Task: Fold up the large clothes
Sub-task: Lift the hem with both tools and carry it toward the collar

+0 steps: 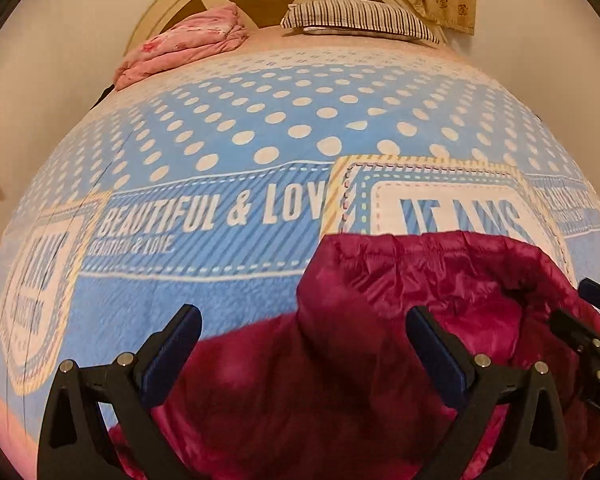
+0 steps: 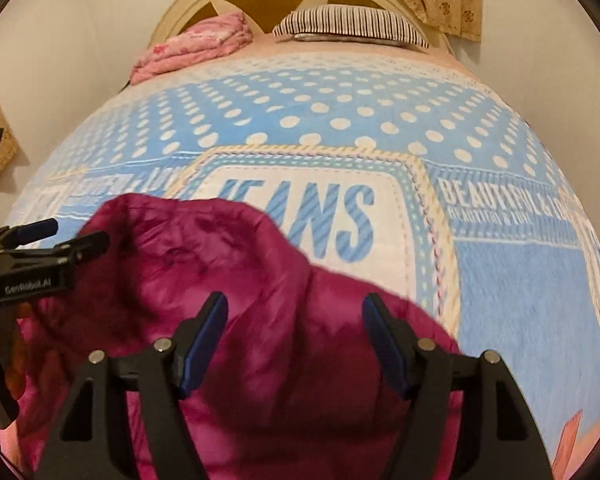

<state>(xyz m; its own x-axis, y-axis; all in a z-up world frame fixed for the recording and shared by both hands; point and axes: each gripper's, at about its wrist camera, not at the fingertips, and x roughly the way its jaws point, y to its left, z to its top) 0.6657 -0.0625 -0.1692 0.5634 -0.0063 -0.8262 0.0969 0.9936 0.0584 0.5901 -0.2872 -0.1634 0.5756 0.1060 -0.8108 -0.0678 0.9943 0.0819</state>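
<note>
Both tongs, left gripper (image 1: 304,344) and right gripper (image 2: 295,334), gaped wide, gripping nothing, above my crinkly, puffy magenta jacket (image 1: 380,320) heaped at lower frame on fleecy dotted blanket (image 1: 220,128).

The right gripper (image 2: 296,338) is hovering with fingers spread wide over the crumpled magenta jacket (image 2: 228,280), which is lying on the blue dotted blanket (image 2: 520,280).

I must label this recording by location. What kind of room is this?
Most likely a bedroom. A bed with a blue dotted blanket fills the view, a striped pillow lies by the arched headboard, and a magenta jacket lies on the bed.
</note>
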